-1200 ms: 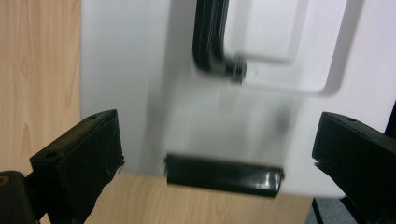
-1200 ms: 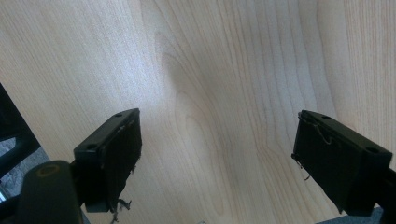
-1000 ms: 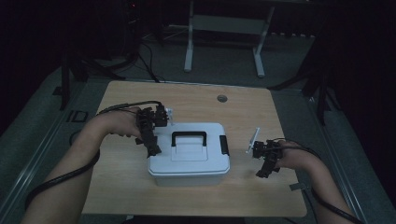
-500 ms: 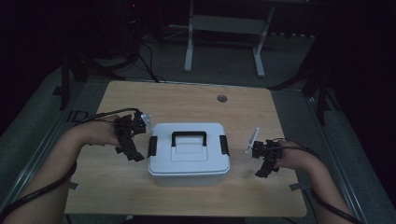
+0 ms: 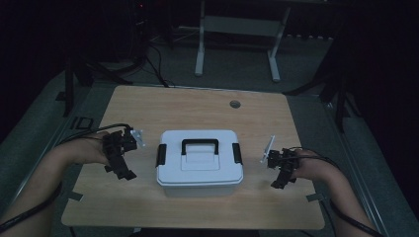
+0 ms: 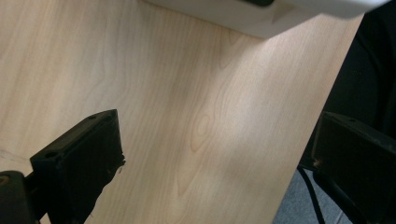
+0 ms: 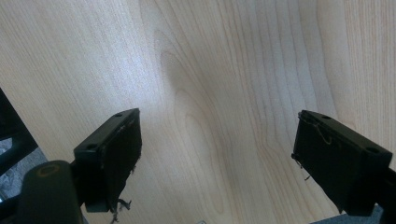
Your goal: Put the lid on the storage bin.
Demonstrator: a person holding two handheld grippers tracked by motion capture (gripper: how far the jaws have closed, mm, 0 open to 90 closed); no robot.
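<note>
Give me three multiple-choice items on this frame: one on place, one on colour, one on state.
1. Where does the box stand?
A. between the two grippers
B. at the table's far right corner
C. on the floor

2. What colour is the box's handle?
A. white
B. black
C. red

3. How do the left gripper jaws stand?
A. shut on the handle
B. shut on nothing
C. open over bare table

Answers: 1 A, the left gripper and right gripper flank it; 2 B, dark against the white lid; 3 C, wood shows between the spread jaws.
</note>
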